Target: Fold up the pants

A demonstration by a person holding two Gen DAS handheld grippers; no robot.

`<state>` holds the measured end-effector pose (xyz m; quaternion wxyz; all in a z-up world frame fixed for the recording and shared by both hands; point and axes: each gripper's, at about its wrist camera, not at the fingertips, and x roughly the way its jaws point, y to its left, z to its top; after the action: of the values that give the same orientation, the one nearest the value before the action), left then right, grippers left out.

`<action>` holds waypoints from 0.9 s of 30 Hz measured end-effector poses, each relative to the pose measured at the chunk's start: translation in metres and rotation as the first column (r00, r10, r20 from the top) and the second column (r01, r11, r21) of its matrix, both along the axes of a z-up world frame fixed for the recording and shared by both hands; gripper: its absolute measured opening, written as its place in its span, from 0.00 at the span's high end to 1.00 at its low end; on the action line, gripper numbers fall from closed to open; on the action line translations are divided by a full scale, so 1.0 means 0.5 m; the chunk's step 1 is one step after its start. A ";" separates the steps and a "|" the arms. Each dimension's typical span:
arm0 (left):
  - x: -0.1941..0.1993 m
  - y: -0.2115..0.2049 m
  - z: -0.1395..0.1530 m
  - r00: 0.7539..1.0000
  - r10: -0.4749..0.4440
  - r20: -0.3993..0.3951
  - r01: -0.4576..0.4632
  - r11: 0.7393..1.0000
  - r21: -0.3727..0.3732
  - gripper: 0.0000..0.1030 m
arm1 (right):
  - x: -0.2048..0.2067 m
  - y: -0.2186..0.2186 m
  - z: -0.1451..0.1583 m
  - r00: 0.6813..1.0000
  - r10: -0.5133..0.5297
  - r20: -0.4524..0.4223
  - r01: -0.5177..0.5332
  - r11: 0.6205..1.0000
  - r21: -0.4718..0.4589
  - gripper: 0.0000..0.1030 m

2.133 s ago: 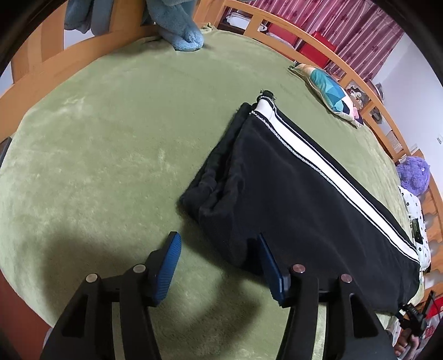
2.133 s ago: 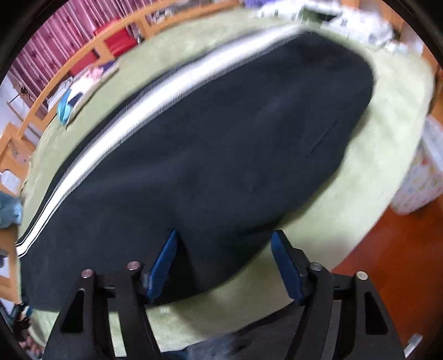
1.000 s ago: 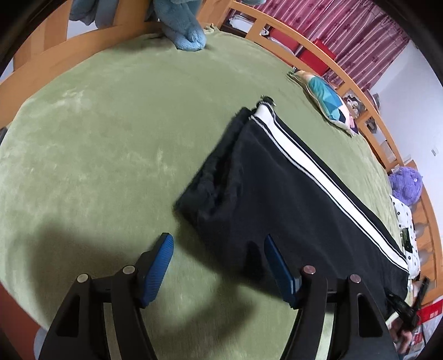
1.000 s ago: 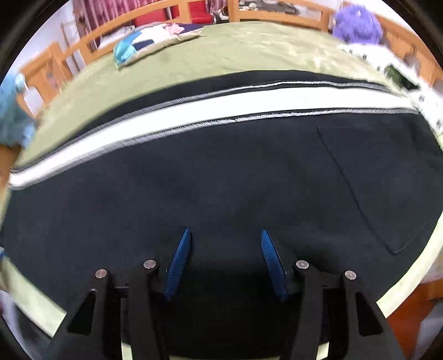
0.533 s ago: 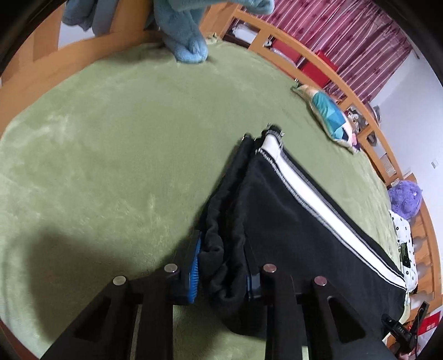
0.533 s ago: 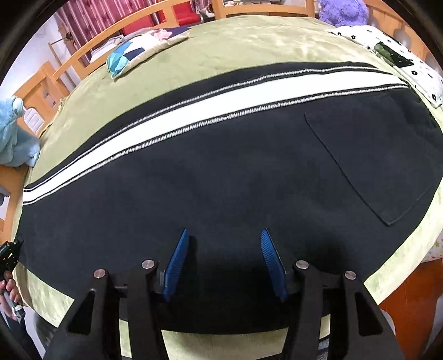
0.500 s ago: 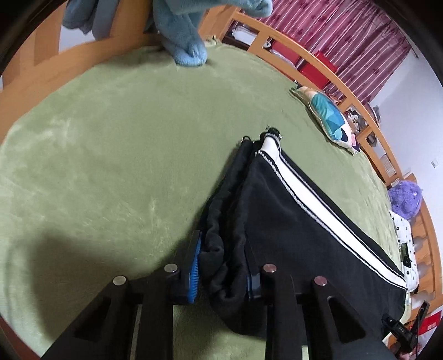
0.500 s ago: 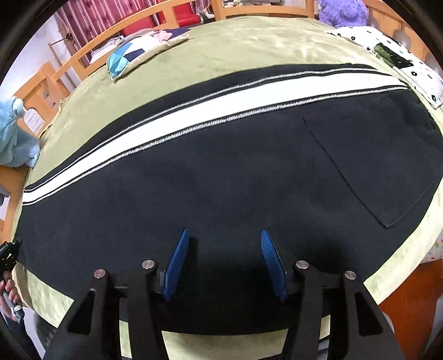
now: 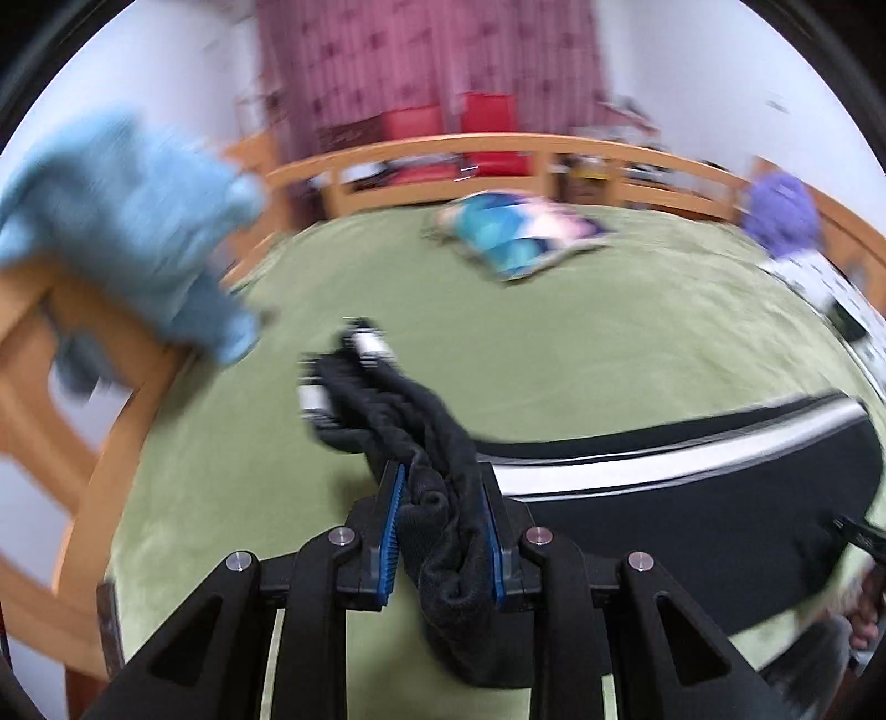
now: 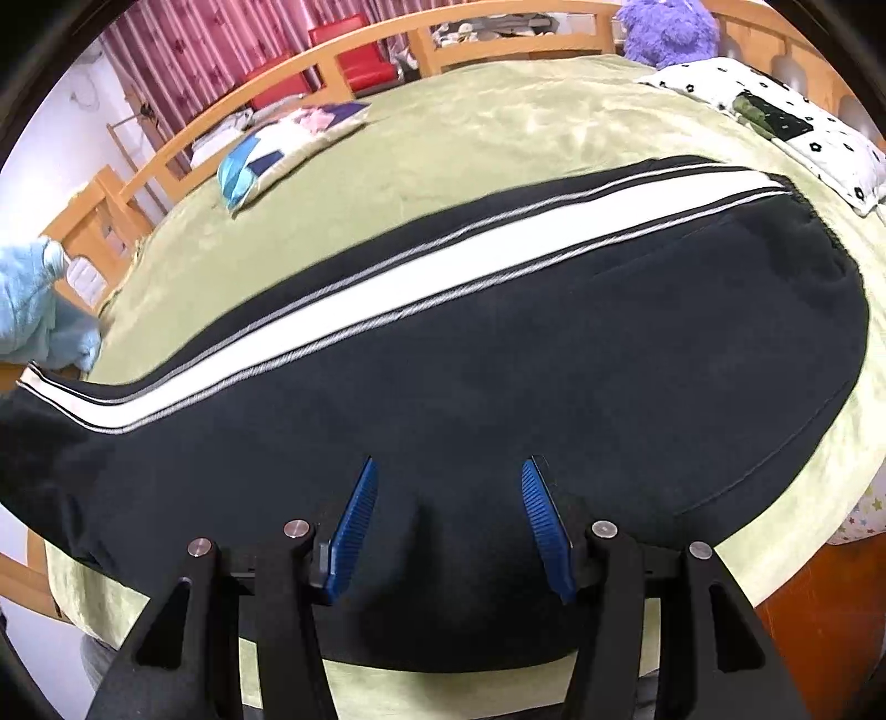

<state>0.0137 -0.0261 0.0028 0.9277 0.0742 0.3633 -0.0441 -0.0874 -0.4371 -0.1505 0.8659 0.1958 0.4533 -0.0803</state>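
Observation:
Black pants [image 10: 498, 387] with a white side stripe lie lengthwise on the green bed cover [image 10: 498, 144]. My left gripper [image 9: 441, 515] is shut on the bunched leg-cuff end of the pants [image 9: 404, 421] and holds it lifted above the bed; the rest of the pants [image 9: 692, 498] stretches away to the right. My right gripper [image 10: 449, 515] is open, its blue pads resting on the near edge of the pants about mid-length, with black fabric between them.
A wooden rail [image 10: 360, 61] runs around the bed. A light blue plush toy [image 9: 138, 221] sits at the left corner. A blue patterned pillow [image 9: 515, 235] lies at the far side. A purple plush [image 10: 670, 27] and a white dotted cloth [image 10: 775, 122] are at the right.
My left gripper has lifted the gripped cuff end off the bed and swung, its view now blurred and facing across the bed. The pants' left end has risen in the right view.

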 end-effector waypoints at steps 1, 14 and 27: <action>-0.003 -0.043 0.006 0.999 -0.034 -0.001 0.034 0.999 -0.006 0.77 | -0.007 -0.018 0.006 1.000 -0.002 0.009 0.002 1.000 0.009 0.48; -0.032 -0.558 -0.211 0.903 -0.386 -0.188 0.373 0.923 -0.097 0.77 | -0.140 -0.193 0.017 0.994 -0.113 0.003 0.114 0.993 -0.011 0.48; -0.079 -0.434 -0.171 0.905 -0.405 -0.127 0.386 0.910 -0.151 0.23 | -0.079 -0.133 0.000 0.998 -0.046 0.029 0.045 0.998 0.044 0.48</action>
<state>-0.0259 -0.2433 -0.0829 0.8709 0.0856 0.4084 -0.2595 -0.1267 -0.5036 -0.1506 0.8661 0.2262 0.4372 -0.0870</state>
